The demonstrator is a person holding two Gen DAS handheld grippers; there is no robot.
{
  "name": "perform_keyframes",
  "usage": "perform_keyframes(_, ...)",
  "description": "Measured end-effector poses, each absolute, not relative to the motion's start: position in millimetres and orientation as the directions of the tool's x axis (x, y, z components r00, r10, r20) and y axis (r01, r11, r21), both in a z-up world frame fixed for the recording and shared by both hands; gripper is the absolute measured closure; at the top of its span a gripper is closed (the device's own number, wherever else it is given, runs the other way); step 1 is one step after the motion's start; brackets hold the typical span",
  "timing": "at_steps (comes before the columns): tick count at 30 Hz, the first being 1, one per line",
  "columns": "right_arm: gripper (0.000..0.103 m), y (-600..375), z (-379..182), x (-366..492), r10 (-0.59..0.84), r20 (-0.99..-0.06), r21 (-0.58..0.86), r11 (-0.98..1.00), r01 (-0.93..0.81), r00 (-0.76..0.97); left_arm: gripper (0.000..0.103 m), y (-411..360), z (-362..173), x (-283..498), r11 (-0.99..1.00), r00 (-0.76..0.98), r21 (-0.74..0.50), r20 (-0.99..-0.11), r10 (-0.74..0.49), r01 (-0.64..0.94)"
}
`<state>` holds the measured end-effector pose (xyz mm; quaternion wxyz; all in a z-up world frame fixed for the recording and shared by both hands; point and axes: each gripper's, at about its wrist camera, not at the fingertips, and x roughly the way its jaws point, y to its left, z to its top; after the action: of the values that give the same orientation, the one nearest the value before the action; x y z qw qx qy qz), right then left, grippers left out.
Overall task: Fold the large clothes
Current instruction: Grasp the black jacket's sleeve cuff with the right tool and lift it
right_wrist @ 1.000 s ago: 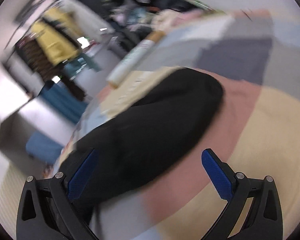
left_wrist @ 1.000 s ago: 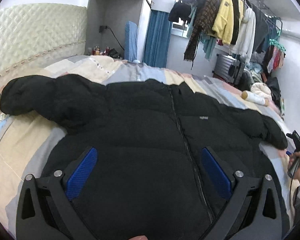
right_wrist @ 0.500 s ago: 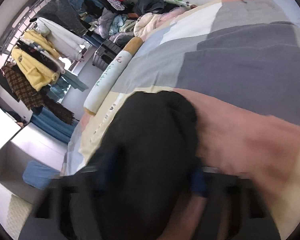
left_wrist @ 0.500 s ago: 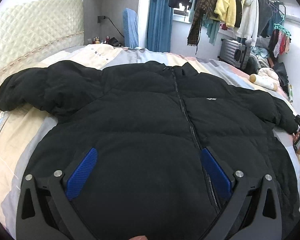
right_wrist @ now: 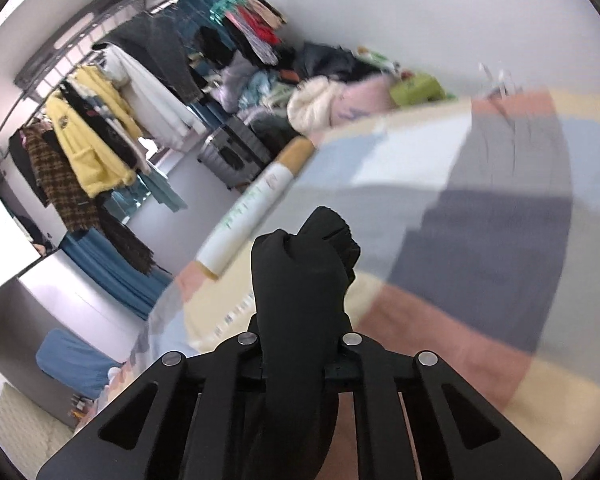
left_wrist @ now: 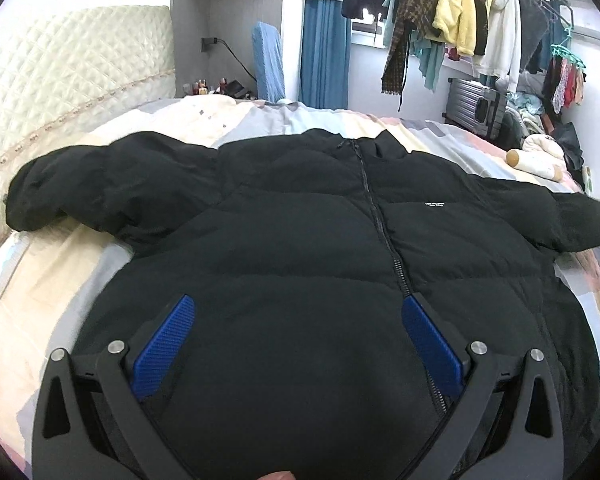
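Note:
A black puffer jacket [left_wrist: 300, 240] lies zipped and front up on the bed, both sleeves spread out to the sides. My left gripper [left_wrist: 298, 304] hovers open over the jacket's lower front, its blue pads [left_wrist: 164, 344] wide apart with nothing between them. In the right wrist view my right gripper [right_wrist: 302, 320] has its jaws closing down tight, with the black sleeve cuff [right_wrist: 312, 256] pinched between them and lifted off the quilt. The same sleeve end [left_wrist: 572, 220] shows raised at the right edge of the left wrist view.
The bed has a patchwork quilt [left_wrist: 40, 300] and a padded cream headboard [left_wrist: 60, 80]. A rack of hanging clothes [left_wrist: 460, 20], a grey suitcase [left_wrist: 476, 104] and a heap of clothes [right_wrist: 324, 92] stand beyond it. A long roll pillow [right_wrist: 256, 208] lies at the bed's edge.
My right gripper went from wide open beside the sleeve end to shut on the cuff, then rose with it. My left gripper stayed open over the jacket front.

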<state>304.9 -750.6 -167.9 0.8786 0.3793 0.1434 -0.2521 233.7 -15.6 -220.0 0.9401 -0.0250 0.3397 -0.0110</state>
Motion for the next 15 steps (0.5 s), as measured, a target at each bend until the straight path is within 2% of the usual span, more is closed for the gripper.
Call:
perform_keyframes(8, 0.098, -696.9, -59.4, 300.3, -0.377, -0.382, 0.506, 0.679, 0.532, 0.844, 0.0, 14.1, -201.1, 219.5, 0.998, 0.782, -0.058, -0.621, -0.042, 0.007)
perform_keyframes(15, 0.095, -606.2, 29.4, 312.7, -0.33, -0.304, 0.413, 0.8, 0.436, 0.894, 0.0, 28.5, -181.1, 202.3, 0.998, 0.817, -0.049, -0.575, -0.051, 0.028)
